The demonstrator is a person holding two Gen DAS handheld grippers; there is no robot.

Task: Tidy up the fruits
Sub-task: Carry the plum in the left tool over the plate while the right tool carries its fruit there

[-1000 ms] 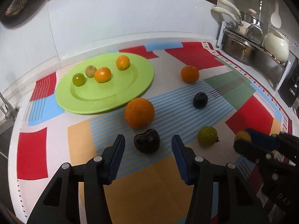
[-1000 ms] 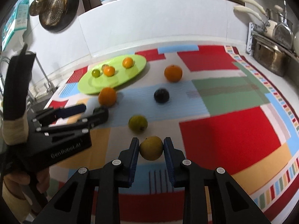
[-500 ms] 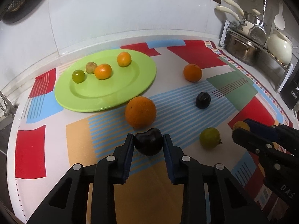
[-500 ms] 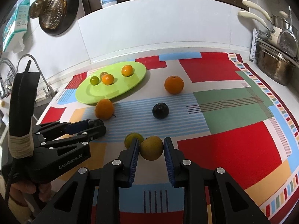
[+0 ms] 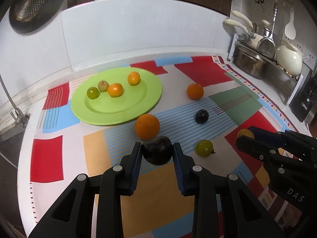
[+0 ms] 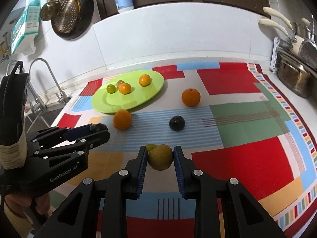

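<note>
My left gripper (image 5: 157, 151) is shut on a dark purple plum (image 5: 157, 153), lifted just above the patterned cloth. My right gripper (image 6: 160, 156) is shut on a yellow-brown fruit (image 6: 160, 157), also held off the cloth. A green plate (image 5: 116, 97) at the back left carries several small fruits, orange and green. Loose on the cloth lie a large orange (image 5: 147, 126), a smaller orange (image 5: 195, 91), a second dark plum (image 5: 201, 116) and a green fruit (image 5: 204, 148). In the right wrist view the green fruit (image 6: 150, 146) peeks out behind the left finger.
A patterned cloth (image 5: 214, 73) covers the counter. A rack with steel pots (image 5: 251, 63) and a cream kettle (image 5: 288, 58) stands at the far right. A tap (image 6: 49, 83) and sink sit at the left. A strainer pan (image 6: 67, 11) hangs on the wall.
My left gripper moved forward, shut on the dark plum and lifted it. The right gripper has risen a little with the yellow-brown fruit still in it.
</note>
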